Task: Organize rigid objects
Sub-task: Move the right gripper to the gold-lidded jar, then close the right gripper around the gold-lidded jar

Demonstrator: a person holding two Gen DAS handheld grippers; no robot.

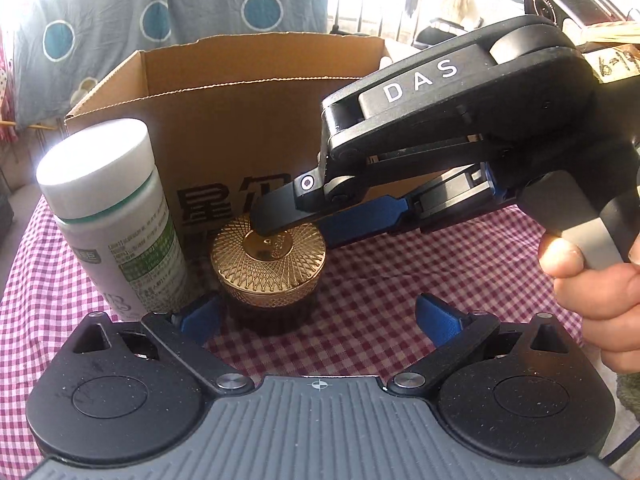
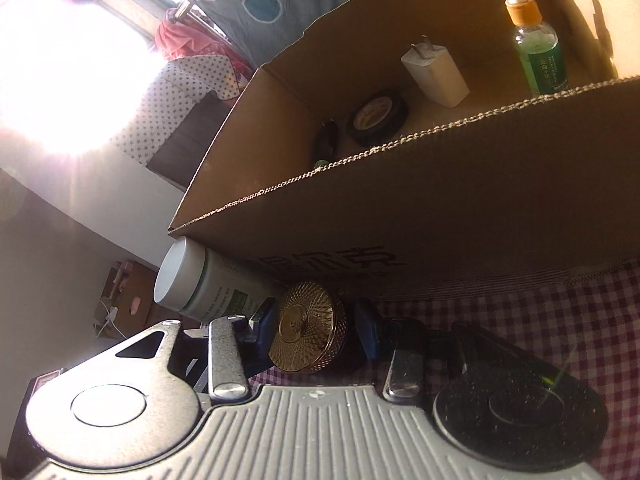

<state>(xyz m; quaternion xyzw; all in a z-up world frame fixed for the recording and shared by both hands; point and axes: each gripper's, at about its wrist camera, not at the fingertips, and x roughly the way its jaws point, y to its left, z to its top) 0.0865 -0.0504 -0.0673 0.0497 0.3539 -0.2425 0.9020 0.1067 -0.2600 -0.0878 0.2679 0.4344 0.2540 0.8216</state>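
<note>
My right gripper [image 1: 280, 220] reached in from the right, angled down toward the gold-lidded jar [image 1: 268, 264], its black body marked with white letters and a hand [image 1: 596, 280] wrapped round the grey handle. From its own camera the gripper [image 2: 316, 332] was rolled on its side, and its blue pads [image 2: 366, 332] stood on either side of the jar's lid [image 2: 306, 328]. I could not tell whether the pads were pressing on it or only close beside it.

My left gripper [image 1: 320, 316] hung low, pointing down at the cloth, jaws spread wide with nothing between them; its left blue pad [image 1: 200, 316] sat just beside the jar's dark base.

The jar was round and squat, its gold lid cut in a fine crisscross pattern with a smooth raised disc in the middle. It stood on a red-and-white checked tablecloth [image 1: 400, 280], right in front of an open cardboard box [image 1: 240, 120] with rough torn edges. A tall white plastic bottle [image 1: 116, 216] with a smooth white cap and green label stood just to the jar's left.

Inside the box I saw a dropper bottle [image 2: 538, 44], a white charger plug [image 2: 436, 76] and a black roll of tape [image 2: 378, 118].
</note>
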